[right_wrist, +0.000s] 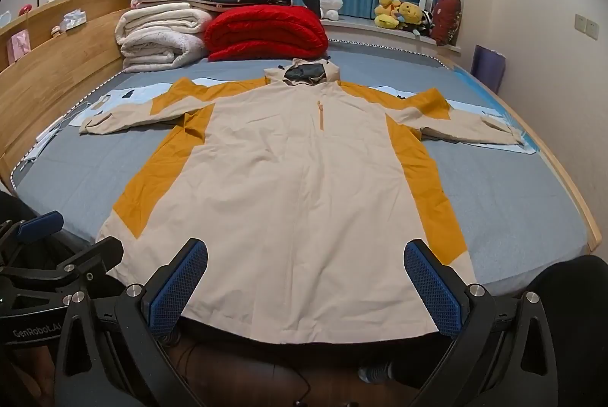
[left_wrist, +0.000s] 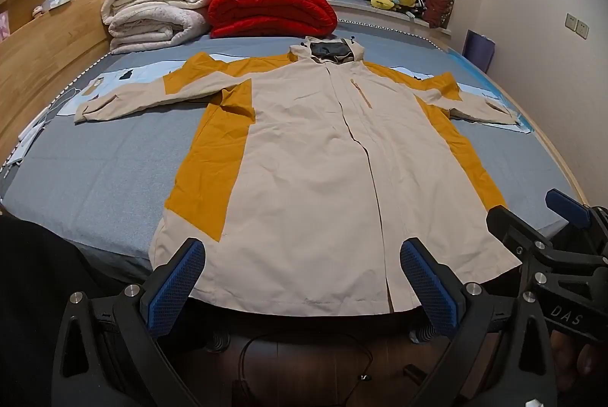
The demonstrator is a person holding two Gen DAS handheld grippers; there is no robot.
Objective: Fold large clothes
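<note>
Left gripper (left_wrist: pixel 303 283) and right gripper (right_wrist: pixel 306 283), both held at the foot of the bed (right_wrist: pixel 513 217) with blue-padded jaws spread wide and nothing between them. Each hovers just short of the hem of the jacket (left_wrist: pixel 311 179), which overhangs the near mattress edge; neither touches the cloth. The jacket lies face up and flat, front closed, cream body with mustard side panels, sleeves stretched out to either side and hood (right_wrist: pixel 304 72) pointing toward the far end.

The step in hand appears to be the first fold. To do it well, each gripper should probably take a single clean pinch of fabric, at a sleeve or a side edge, lifting only enough to clear the sheet so the smooth body does not drag or wrinkle, then lay it over along the central placket.

Beyond the hood, touching or just short of it, sit a folded red quilt (left_wrist: pixel 271 13) and stacked white blankets (left_wrist: pixel 155 19).
</note>
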